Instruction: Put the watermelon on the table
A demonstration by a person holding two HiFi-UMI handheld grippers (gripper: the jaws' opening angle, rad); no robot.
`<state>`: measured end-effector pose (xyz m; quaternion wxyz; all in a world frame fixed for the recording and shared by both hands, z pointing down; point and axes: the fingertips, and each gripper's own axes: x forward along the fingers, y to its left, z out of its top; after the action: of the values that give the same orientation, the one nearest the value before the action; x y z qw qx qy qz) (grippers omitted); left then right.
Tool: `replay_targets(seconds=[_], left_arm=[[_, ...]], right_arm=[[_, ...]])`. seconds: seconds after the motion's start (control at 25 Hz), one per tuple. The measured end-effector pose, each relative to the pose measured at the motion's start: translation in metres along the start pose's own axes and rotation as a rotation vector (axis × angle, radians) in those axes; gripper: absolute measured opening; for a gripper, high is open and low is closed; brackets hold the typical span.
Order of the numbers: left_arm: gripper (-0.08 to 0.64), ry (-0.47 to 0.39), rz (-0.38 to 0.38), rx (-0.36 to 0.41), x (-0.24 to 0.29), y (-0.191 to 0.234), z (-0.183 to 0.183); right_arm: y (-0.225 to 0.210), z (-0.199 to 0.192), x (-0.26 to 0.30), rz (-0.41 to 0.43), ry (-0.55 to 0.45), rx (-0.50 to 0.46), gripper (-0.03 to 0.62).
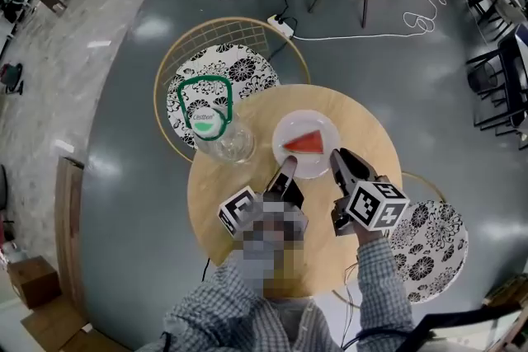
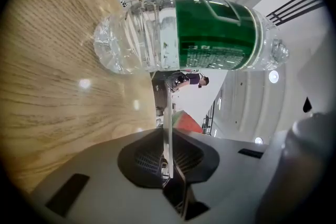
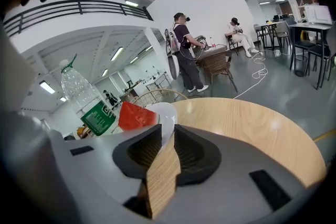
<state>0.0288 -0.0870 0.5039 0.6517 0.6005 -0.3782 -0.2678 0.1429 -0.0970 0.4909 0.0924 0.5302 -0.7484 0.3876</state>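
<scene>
A red watermelon slice (image 1: 304,143) (image 3: 135,115) lies on a white plate (image 1: 319,123) in the middle of the round wooden table (image 1: 367,140). My left gripper (image 1: 288,166) (image 2: 167,132) comes in from the near left, and its jaws are shut on the plate's thin rim (image 2: 167,113). The slice (image 2: 188,122) shows just past its tips. My right gripper (image 1: 338,157) (image 3: 167,132) is at the plate's right edge. It is open by a narrow gap, and the plate rim (image 3: 167,113) sits at its tips.
A clear plastic bottle with a green label (image 1: 216,131) (image 2: 205,34) (image 3: 84,97) stands on the table, left of the plate. Chairs with patterned cushions sit behind (image 1: 221,66) and to the right (image 1: 431,239). A power strip and cables (image 1: 283,25) lie on the floor, and people (image 3: 184,50) are farther back.
</scene>
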Motion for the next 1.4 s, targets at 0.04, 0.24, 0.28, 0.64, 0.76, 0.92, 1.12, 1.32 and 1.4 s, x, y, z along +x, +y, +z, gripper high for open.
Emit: replay_targets(seconds=[0.04,0.24,0.28,0.64,0.76,0.92,1.12,1.32,1.4], left_arm=[[0.032,-0.011,0.002,-0.001,0.003,0.002,0.003],[0.032,-0.048,0.029,-0.015,0.017,0.012,0.012],[0.032,-0.053,0.036,-0.010,0.019,0.014,0.014],[0.032,-0.077,0.109,-0.008,0.024,0.035,0.020],[0.032,-0.069,0.135,-0.004,0.024,0.040,0.018],[0.032,-0.065,0.140,-0.009,0.024,0.044,0.017],[0.032,-0.062,0.136,-0.017,0.024,0.045,0.018],[0.032,-0.056,0.136,-0.015,0.023,0.044,0.019],[0.032,-0.055,0.136,-0.015,0.023,0.043,0.019]], right_arm=[[-0.001,0.001,0.006,0.002,0.006,-0.006,0.083],[-0.009,0.005,0.029,-0.004,0.039,-0.020,0.081],[-0.011,0.005,0.033,-0.004,0.046,-0.020,0.083],[-0.022,-0.005,0.057,-0.033,0.094,-0.081,0.083],[-0.022,-0.002,0.056,-0.039,0.087,-0.168,0.083],[-0.003,-0.003,0.045,0.010,0.100,-0.447,0.083],[0.037,-0.033,0.020,0.091,0.181,-0.995,0.083],[0.039,-0.067,0.017,0.093,0.264,-1.397,0.083],[0.038,-0.070,0.021,0.075,0.267,-1.487,0.083]])
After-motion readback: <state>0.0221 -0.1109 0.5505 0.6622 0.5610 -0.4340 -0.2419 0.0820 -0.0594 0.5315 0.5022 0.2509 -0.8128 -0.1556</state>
